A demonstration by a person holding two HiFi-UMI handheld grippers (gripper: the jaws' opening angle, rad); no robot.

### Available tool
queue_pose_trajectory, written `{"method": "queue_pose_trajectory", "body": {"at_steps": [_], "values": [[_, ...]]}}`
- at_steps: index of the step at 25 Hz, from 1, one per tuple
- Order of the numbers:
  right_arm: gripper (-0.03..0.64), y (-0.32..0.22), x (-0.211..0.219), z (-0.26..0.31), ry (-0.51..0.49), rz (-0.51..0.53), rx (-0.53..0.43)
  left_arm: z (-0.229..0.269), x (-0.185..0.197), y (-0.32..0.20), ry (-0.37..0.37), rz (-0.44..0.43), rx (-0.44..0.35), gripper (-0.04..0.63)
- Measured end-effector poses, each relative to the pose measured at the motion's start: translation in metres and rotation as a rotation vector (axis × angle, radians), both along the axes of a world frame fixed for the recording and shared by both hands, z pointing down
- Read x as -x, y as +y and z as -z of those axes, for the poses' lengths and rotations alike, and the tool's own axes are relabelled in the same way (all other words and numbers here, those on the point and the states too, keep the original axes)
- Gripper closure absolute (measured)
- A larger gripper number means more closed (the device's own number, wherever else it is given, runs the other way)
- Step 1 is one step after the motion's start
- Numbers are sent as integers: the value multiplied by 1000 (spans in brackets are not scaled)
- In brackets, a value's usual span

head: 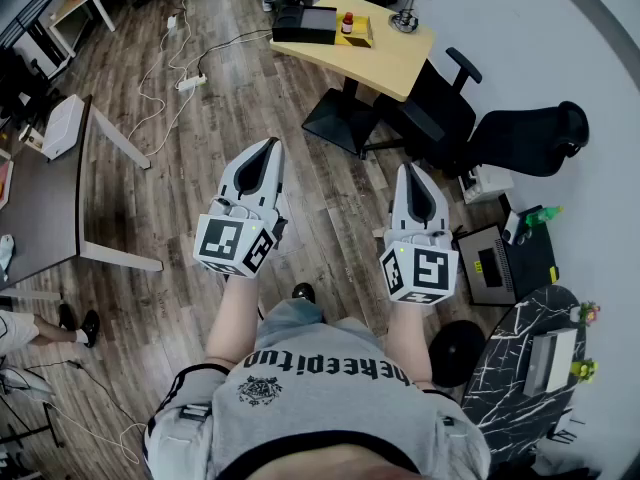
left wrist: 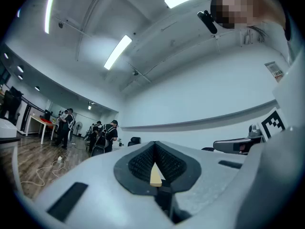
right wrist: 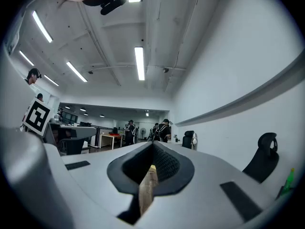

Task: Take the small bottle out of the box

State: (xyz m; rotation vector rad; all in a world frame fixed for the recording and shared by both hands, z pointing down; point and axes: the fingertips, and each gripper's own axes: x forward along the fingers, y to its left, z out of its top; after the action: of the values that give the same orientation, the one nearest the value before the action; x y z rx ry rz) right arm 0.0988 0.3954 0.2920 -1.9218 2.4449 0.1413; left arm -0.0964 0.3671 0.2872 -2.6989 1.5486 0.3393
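Head view alone shows the small bottle [head: 347,23] and box [head: 358,36]

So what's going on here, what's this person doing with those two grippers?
Nothing is being handled yet. A person stands on the wood floor, holding the left gripper and the right gripper out in front. Both have their fingers shut and are empty. The small bottle sits at a yellow box on the wooden desk ahead, some way off.
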Motion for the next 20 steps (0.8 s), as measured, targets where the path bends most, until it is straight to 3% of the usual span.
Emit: {"method": "queue_pose_trajectory", "body": {"at_steps": [9,20], "values": [[615,2,0,1,4,-1,-4,3,-5,2,3,-11,-10,592],[615,-17,19,19,-50,12,-73,16,16,-22,22,-16,-47,592]]}}
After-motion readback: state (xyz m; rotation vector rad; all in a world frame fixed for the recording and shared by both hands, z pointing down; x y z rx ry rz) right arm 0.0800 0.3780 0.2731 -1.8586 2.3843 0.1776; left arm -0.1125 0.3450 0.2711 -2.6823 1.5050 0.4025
